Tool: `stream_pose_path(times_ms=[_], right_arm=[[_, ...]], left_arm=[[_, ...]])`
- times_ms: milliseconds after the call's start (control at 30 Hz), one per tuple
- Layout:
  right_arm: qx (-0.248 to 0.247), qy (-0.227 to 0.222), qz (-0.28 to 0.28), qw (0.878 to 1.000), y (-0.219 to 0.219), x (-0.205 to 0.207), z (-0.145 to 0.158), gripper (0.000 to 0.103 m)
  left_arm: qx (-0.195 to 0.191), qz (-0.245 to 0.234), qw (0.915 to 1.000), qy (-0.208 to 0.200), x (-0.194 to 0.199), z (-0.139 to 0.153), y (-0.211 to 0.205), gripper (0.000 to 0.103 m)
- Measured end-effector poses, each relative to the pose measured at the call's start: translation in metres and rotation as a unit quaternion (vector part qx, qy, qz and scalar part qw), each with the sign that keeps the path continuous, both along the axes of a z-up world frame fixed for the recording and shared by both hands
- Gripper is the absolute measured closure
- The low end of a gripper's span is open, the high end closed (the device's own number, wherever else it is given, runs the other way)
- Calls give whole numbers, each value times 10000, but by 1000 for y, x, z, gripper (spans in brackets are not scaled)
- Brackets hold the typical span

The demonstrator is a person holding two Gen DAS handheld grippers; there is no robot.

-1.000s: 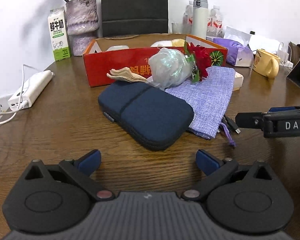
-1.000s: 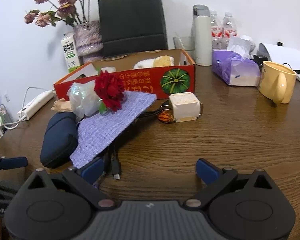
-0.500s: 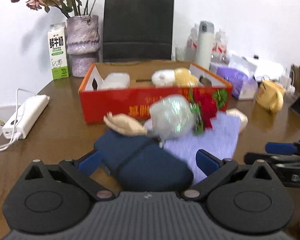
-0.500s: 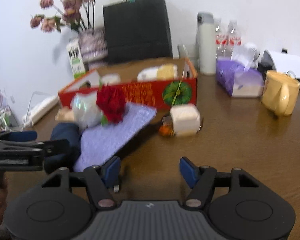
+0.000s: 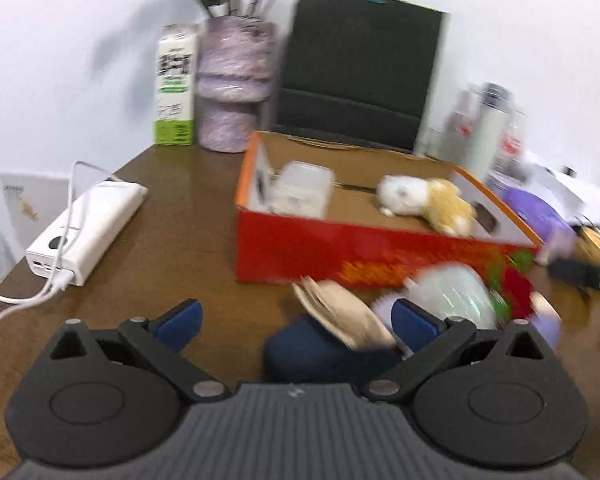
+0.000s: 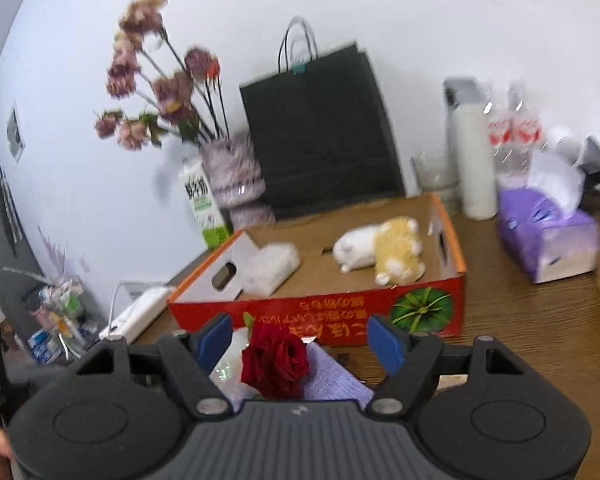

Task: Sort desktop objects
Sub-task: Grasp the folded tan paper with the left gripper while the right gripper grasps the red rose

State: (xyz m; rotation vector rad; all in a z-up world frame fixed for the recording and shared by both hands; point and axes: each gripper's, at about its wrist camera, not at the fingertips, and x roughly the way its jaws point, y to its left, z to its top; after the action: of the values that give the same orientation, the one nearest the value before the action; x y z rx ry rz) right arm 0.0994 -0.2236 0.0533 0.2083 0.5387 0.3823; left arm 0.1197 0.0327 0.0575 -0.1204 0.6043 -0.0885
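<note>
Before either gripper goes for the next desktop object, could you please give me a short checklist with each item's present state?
1. Red cardboard box has free floor space between the clear plastic case and the white-and-yellow plush toy: ok.
2. Right gripper fingers clear of the red rose: ok, jaws opening, rose lies beyond them, ungripped.
3. Left gripper empty: ok, open.
4. Navy zip pouch free to lift: not ok, beige folded paper rests on it.
5. Sharp view: not ok, both blurred.
</note>
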Motion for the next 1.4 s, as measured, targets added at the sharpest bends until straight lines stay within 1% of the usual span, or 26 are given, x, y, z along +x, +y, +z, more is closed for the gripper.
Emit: stream_pose_path(times_ms=[67, 100, 133, 167, 200, 233, 267, 300, 333, 367, 400, 467, 500, 600, 733, 833, 900, 933, 1000, 1067, 1133, 1233, 1300, 1400], right_arm=[[-93, 106, -26, 9999, 7, 11, -8, 29], [-40, 198, 13, 9998, 9, 15, -13, 34], [82, 301, 88, 9995, 9, 18, -18, 44], [173, 367, 160, 9990, 10, 20, -23, 48], [232, 404, 231, 9986, 11, 21, -26, 55], [239, 389, 270, 9986, 13, 20, -28, 59], [233, 346, 288, 9987, 14, 19, -29, 61], [237, 290, 290, 9989, 15, 17, -28, 69], [290, 254, 313, 9988, 15, 15, -28, 73], [381, 252, 359, 9983, 14, 14, -28, 80], [453, 248, 403, 9979, 14, 14, -29, 84], [406, 160, 371, 9984, 15, 11, -31, 85], [344, 92, 328, 9988, 16, 9, -31, 87], [371, -24, 233, 9990, 16, 5, -29, 88], [413, -168, 77, 9990, 11, -1, -28, 90], [411, -269, -189, 9986, 3, -5, -25, 90], [431, -298, -350, 9980, -3, -8, -24, 90], [388, -307, -432, 9978, -4, -9, -24, 96], [339, -305, -574, 9973, -7, -9, -24, 96], [421, -270, -568, 9971, -11, -8, -25, 96], [423, -269, -539, 9973, -11, -8, -26, 96], [324, -299, -499, 9978, -7, -9, -26, 96], [241, -351, -505, 9978, -4, -11, -25, 96], [277, -370, -511, 9976, -6, -14, -24, 96]], left_arm=[[-145, -34, 9998, 125, 18, 0, -1, 6], [-187, -96, 9995, 239, 26, -2, -2, 12], [-218, -146, 9989, 376, 34, -5, -5, 19], [-233, -155, 9983, 507, 40, -8, -7, 21], [-252, -144, 9977, 607, 44, -11, -9, 23], [-305, -163, 9971, 676, 47, -14, -10, 27], [-390, -191, 9967, 690, 48, -16, -11, 32], [-497, -231, 9961, 695, 47, -18, -10, 46], [-585, -253, 9953, 733, 46, -19, -10, 59], [-576, -221, 9953, 745, 45, -19, -10, 59], [-542, -190, 9956, 734, 42, -19, -10, 63], [-385, -96, 9970, 667, 36, -16, -12, 77], [-328, -57, 9976, 610, 31, -13, -12, 83], [-402, -144, 9983, 404, 18, -5, -12, 86], [-351, -223, 9990, 189, 6, 7, -13, 87], [-310, -356, 9989, 56, -4, 17, -17, 87], [-291, -460, 9985, -47, -13, 25, -20, 87], [-304, -487, 9983, -121, -19, 29, -22, 87], [-340, -604, 9972, -295, -31, 38, -23, 87], [-295, -687, 9961, -458, -45, 47, -25, 87], [-291, -723, 9957, -502, -55, 53, -26, 87], [-392, -867, 9943, -475, -69, 59, -25, 87], [-430, -950, 9938, -398, -75, 58, -25, 87], [-458, -1040, 9932, -243, -84, 52, -24, 87]])
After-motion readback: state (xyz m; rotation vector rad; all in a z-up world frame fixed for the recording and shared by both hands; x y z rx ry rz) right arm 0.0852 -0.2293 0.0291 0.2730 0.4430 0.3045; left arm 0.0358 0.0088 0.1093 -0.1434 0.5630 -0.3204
